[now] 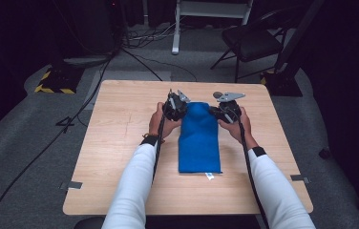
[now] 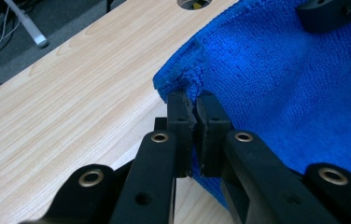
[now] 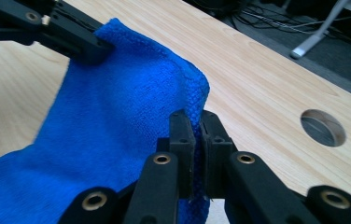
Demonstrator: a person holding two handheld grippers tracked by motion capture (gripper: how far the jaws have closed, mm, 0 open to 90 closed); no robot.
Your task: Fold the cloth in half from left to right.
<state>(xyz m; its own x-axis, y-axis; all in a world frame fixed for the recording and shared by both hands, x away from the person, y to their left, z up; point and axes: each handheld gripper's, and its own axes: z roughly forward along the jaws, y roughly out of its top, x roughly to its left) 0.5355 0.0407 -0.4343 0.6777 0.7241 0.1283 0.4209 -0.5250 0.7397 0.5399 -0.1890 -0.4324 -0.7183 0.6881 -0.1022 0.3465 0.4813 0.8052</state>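
A folded blue towel [image 1: 199, 140] lies lengthwise on the wooden table [image 1: 120, 138], its far end lifted off the surface. My left gripper [image 1: 176, 107] is shut on the towel's far left corner; in the left gripper view the jaws pinch the blue towel's [image 2: 276, 70] edge at the left gripper's tips [image 2: 193, 100]. My right gripper [image 1: 225, 110] is shut on the far right corner; the right gripper view shows its tips [image 3: 196, 119] clamped on the towel's [image 3: 117, 121] hem. The near end rests flat, with a small white tag [image 1: 209, 176].
The table has a round hole [image 3: 322, 127] near its far edge. Beyond the table stand a black chair [image 1: 251, 40], a white frame leg [image 1: 175, 28] and cables on the grey floor. Tape strips [image 1: 72, 185] mark the table's front corners.
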